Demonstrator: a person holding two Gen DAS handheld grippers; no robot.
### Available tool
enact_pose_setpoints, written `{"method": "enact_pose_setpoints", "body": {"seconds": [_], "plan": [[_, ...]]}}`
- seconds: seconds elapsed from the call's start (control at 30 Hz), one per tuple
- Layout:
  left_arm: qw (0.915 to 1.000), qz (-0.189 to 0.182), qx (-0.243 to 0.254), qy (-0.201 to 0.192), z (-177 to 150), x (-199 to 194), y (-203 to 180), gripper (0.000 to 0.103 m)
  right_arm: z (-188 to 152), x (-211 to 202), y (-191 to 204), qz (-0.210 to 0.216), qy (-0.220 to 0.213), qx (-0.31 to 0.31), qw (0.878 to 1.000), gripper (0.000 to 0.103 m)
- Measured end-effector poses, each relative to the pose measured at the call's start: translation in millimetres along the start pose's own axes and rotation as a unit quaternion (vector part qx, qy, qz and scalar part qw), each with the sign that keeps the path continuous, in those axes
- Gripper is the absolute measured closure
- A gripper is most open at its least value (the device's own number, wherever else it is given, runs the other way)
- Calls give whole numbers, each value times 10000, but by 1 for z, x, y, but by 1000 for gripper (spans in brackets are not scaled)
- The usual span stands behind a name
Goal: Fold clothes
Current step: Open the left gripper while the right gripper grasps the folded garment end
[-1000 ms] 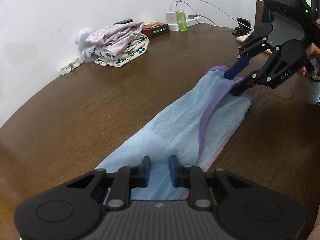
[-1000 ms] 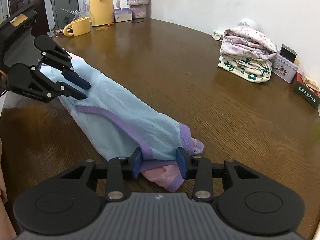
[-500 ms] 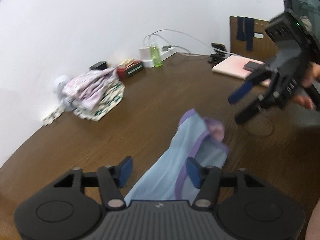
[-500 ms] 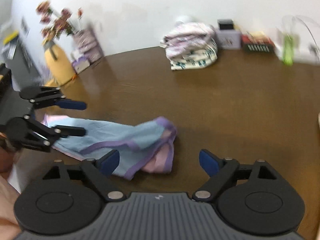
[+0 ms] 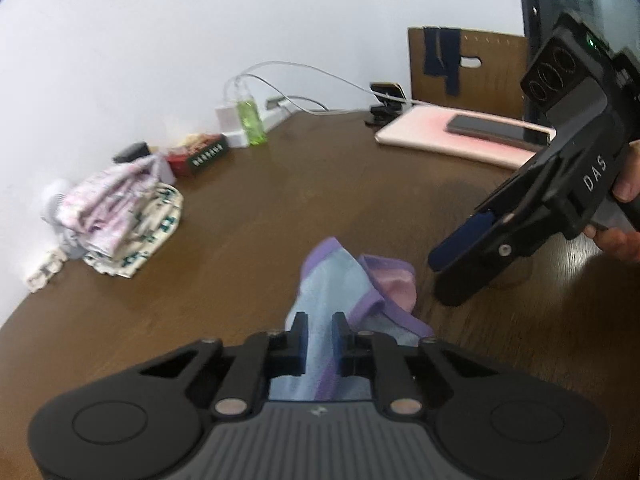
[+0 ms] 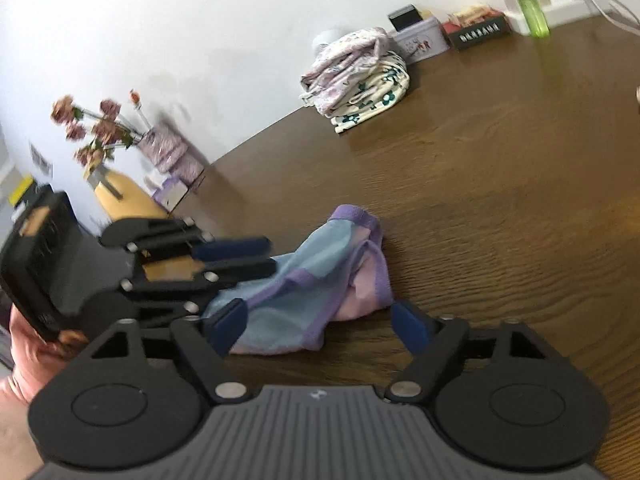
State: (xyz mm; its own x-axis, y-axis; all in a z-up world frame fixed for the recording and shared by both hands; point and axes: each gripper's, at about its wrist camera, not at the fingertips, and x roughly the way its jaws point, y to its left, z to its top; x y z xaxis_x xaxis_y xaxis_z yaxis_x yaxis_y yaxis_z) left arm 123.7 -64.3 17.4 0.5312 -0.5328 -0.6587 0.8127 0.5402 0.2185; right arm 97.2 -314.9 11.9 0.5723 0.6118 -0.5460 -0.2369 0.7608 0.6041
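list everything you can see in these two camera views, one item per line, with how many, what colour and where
light blue mesh garment with purple trim: 1, blue, purple and pink, bunched on table, near edge
brown wooden table: 1, dark brown
folded floral clothes pile: 1, white, pink, green, by wall
green bottle: 1, by wall
pink pad: 1, far side, dark phone on it
dried flowers: 1 bunch, pink, table end
left hand-held gripper: black, shut on garment
right hand-held gripper: black, open
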Motion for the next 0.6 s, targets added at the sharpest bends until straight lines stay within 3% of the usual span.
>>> {"method": "enact_pose_setpoints", "body": {"seconds": [0.17,0.3,0.37,0.6], "plan": [[9994,-276,75,170,-6,21,-1,92,-5,18,-8,-43,-197,690,9974,40],[9993,-369,-69,89,-11,25,2,94,-9,30,-11,-104,-569,1130,9919,51],[9991,-394,-147,48,-13,25,4,94,-10,38,-10,-188,-691,1199,9902,64],[9991,-348,-257,-53,-13,26,6,94,-12,54,-7,-399,-961,1235,9869,85]]}}
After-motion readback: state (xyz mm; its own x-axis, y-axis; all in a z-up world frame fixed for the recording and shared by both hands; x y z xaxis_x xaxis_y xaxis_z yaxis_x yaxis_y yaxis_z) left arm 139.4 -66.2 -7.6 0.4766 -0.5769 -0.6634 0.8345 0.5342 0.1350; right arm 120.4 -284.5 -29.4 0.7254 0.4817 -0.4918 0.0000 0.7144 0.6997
